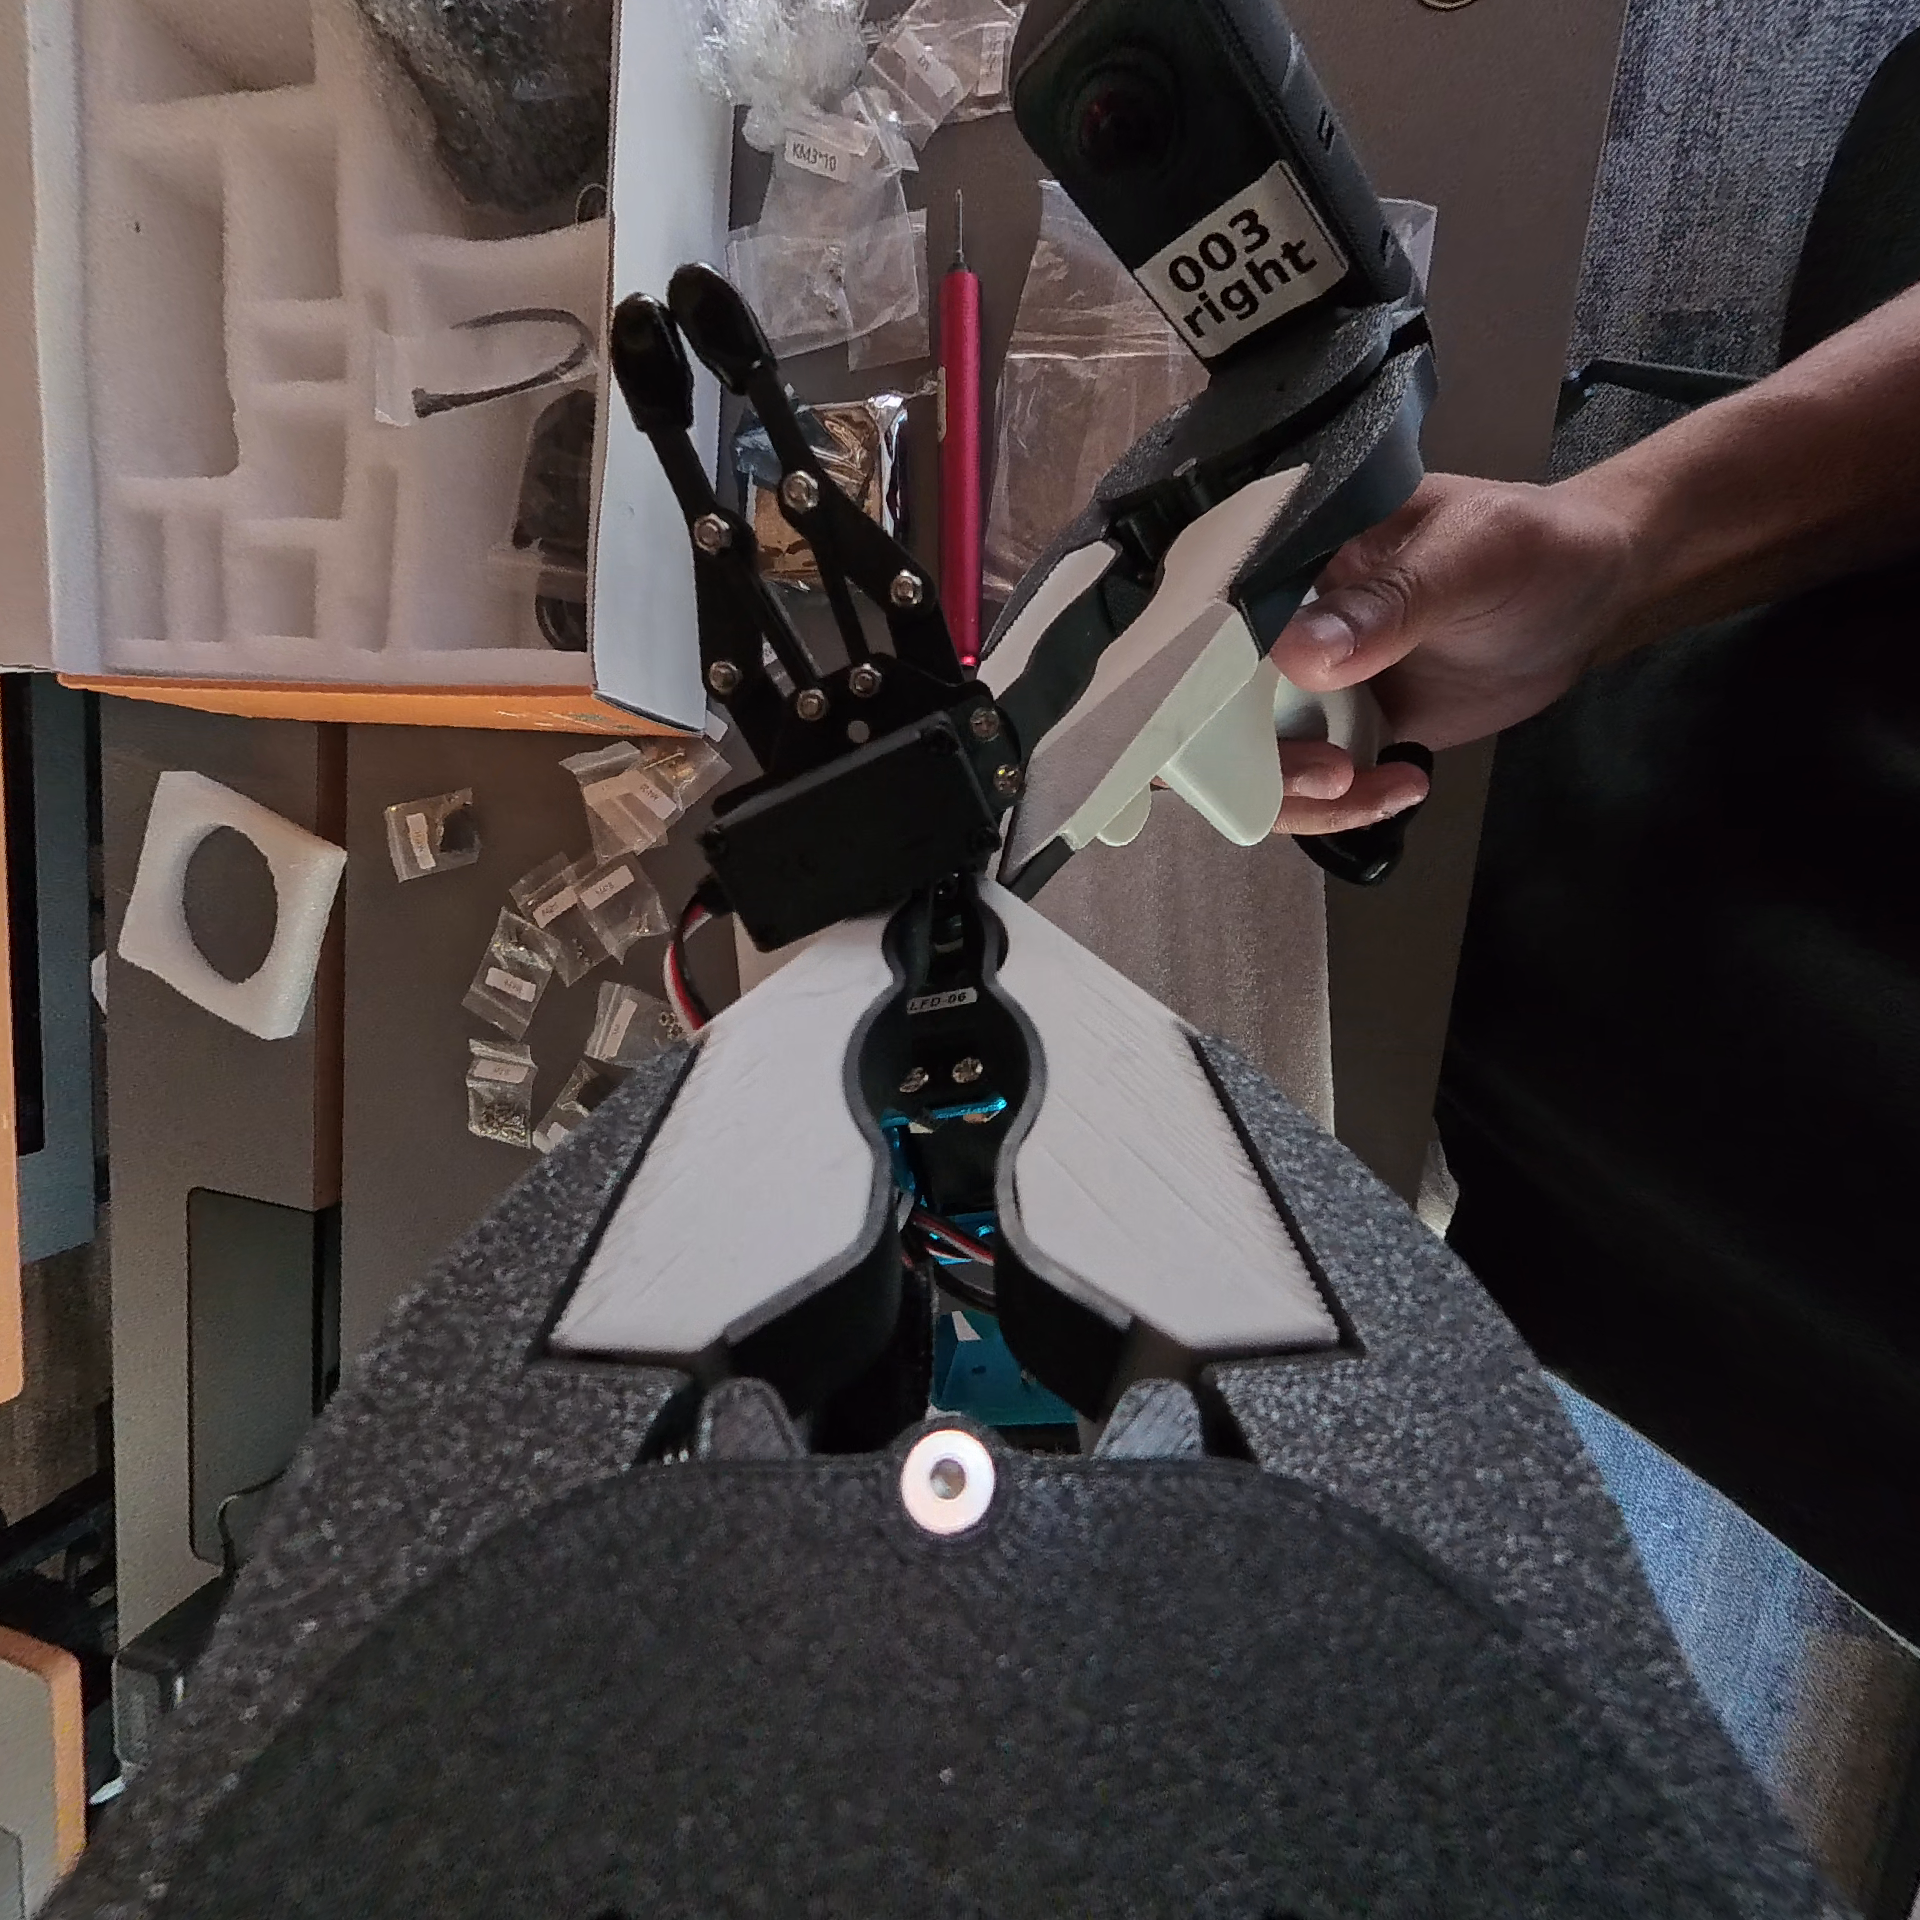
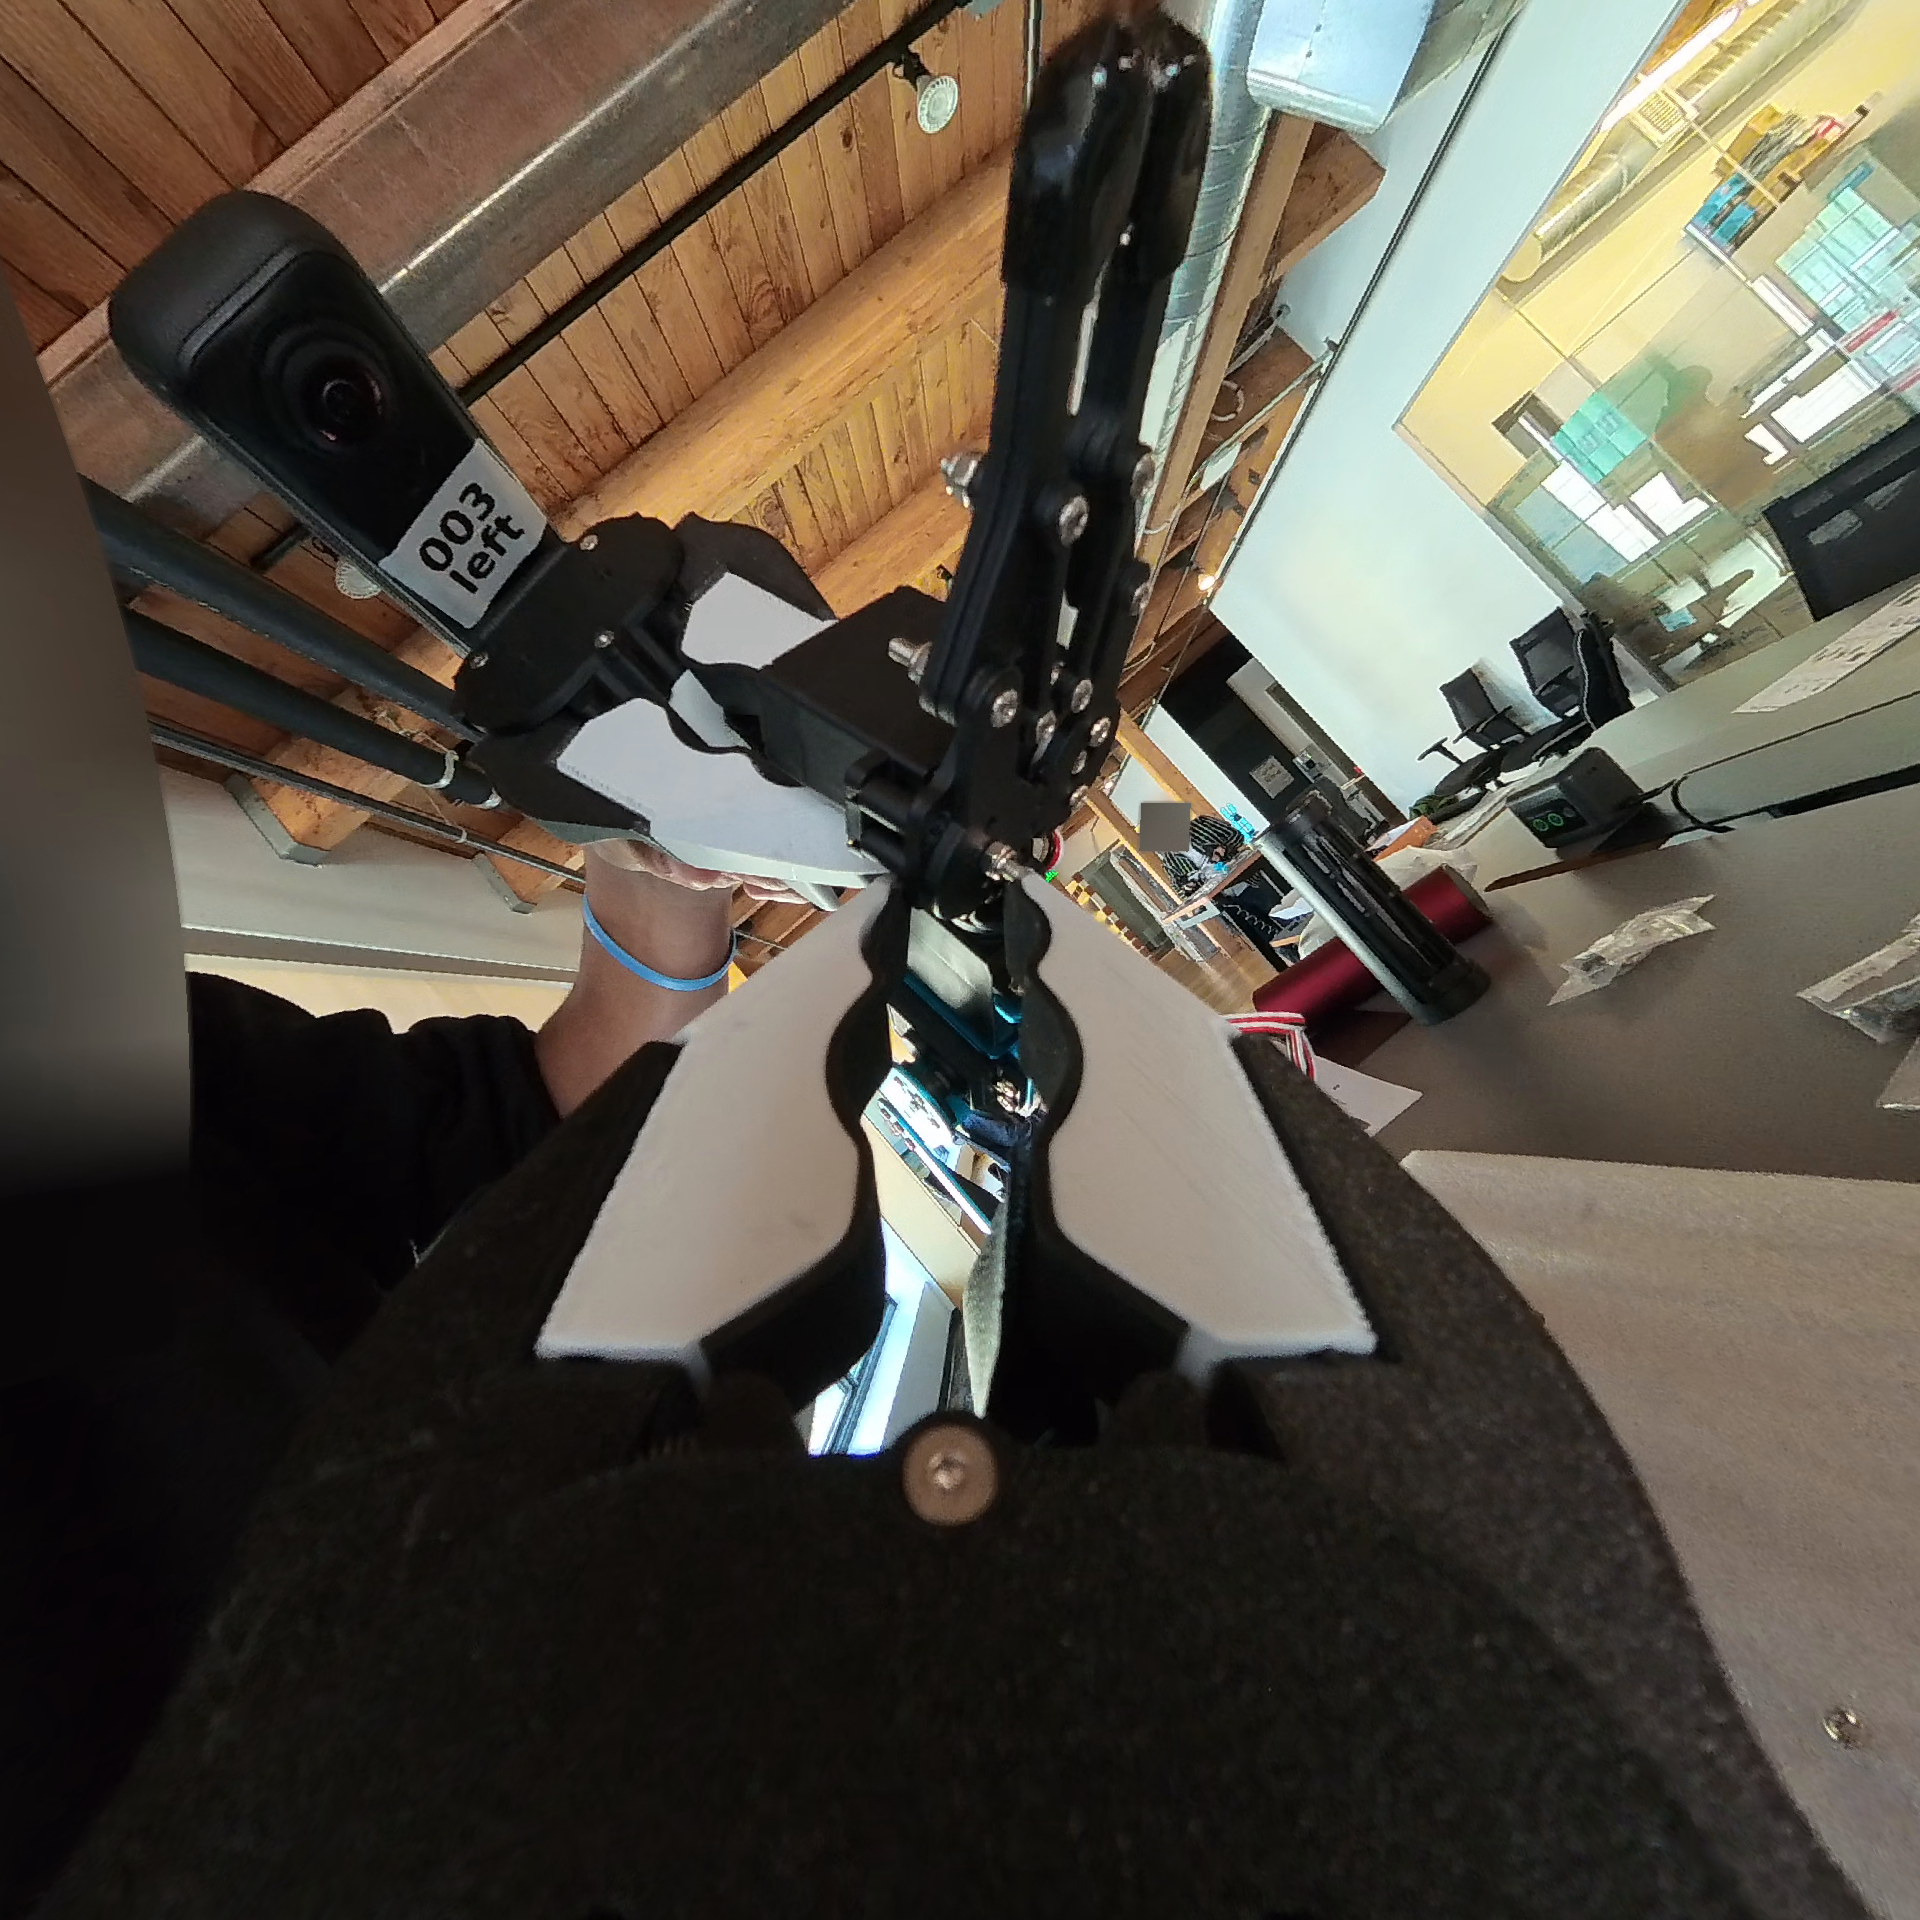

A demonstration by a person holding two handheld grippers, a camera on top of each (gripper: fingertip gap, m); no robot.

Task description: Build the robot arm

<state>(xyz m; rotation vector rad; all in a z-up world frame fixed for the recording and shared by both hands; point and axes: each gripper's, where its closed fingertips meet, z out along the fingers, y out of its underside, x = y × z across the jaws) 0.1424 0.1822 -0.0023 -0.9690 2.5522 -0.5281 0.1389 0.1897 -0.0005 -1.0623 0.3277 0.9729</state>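
The left gripper [image 1: 940,940] has its white fingers [image 1: 764,1153] clamped on a small black robot claw assembly [image 1: 831,727] (servo body just ahead of the tips). The right gripper [image 2: 951,914], with fingers [image 2: 1174,1143] closed, pinches the same assembly from the side. Beyond the fingers, small parts bags [image 1: 561,935] and a red screwdriver [image 1: 958,457] lie on the counter [image 1: 457,1039].

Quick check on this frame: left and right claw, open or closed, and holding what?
Left claw: closed on the small black robot arm, near its servo block.
Right claw: closed on the same small black robot arm, from the other side.
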